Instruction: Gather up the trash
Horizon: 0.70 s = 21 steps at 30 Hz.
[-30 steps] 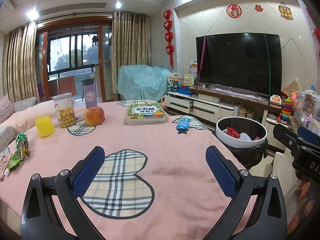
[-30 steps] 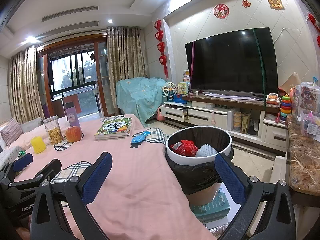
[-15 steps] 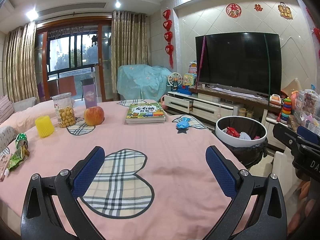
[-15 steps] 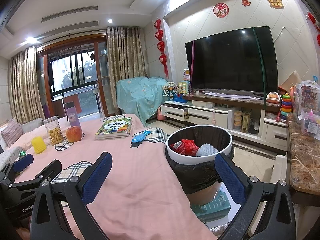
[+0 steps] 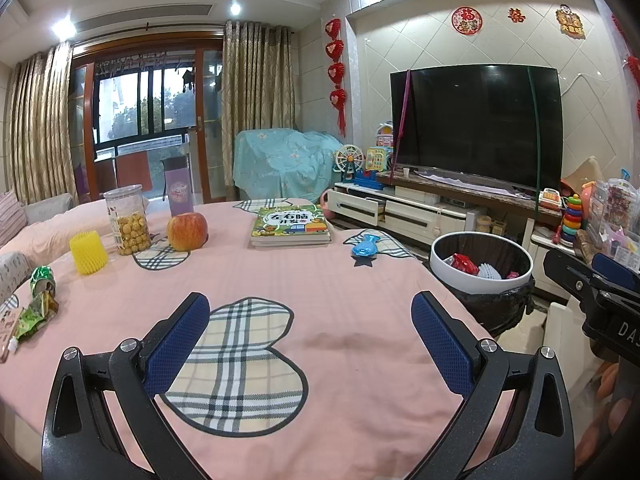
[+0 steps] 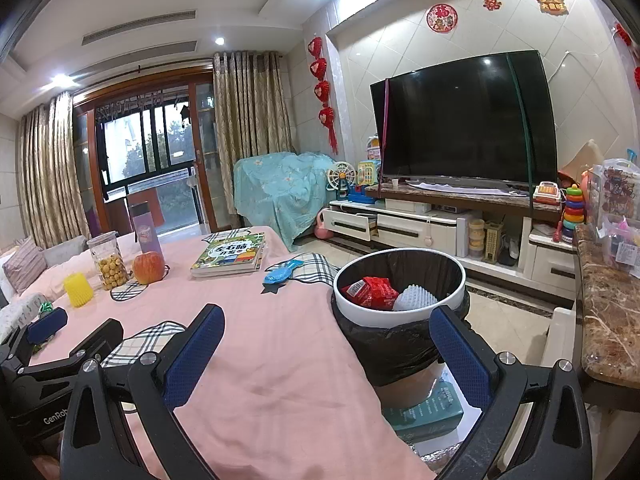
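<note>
A white-rimmed trash bin (image 6: 400, 276) with a black liner stands off the table's right edge; it holds a red wrapper (image 6: 370, 292) and a white foam net (image 6: 414, 300). It also shows in the left wrist view (image 5: 482, 264). On the pink table lie green snack wrappers (image 5: 36, 304), a yellow foam net (image 5: 88, 258) and a blue wrapper (image 5: 365, 247). My left gripper (image 5: 308, 344) is open and empty over the table's near side. My right gripper (image 6: 328, 352) is open and empty, near the bin.
A snack jar (image 5: 126, 220), an apple (image 5: 187, 231), a purple bottle (image 5: 179, 192) and books (image 5: 291, 231) stand on the table. A TV cabinet (image 6: 440, 224) runs along the far wall. A marble counter (image 6: 608, 312) is at the right.
</note>
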Tool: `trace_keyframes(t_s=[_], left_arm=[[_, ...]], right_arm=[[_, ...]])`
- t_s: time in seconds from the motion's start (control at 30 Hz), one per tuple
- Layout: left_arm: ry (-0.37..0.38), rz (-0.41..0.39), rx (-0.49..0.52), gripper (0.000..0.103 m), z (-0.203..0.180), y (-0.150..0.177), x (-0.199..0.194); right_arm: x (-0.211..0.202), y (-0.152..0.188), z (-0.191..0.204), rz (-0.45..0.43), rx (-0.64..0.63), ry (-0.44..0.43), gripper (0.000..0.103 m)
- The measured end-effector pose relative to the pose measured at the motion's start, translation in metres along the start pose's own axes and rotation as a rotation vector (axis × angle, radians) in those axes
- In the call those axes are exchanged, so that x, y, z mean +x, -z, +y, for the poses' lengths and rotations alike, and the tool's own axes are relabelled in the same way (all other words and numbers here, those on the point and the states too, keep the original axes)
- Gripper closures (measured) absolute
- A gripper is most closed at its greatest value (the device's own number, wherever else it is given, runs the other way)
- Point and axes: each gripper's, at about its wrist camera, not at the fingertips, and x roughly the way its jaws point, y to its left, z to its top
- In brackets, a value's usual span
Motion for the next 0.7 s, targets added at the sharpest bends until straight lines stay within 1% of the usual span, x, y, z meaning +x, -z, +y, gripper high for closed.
trace_keyframes(t_s=[0.43,0.7], left_arm=[[0.0,0.002,0.009,0.0,0.0,0.002,0.0],[-0.002,0.02,-0.007,0.0,0.012,0.001,0.006]], right_arm=[[-0.002,0.005,0.008,0.005,0.005,-0.008,0.0],[0.003,0.005,0.012,0.036,0.018,-0.033,0.0]])
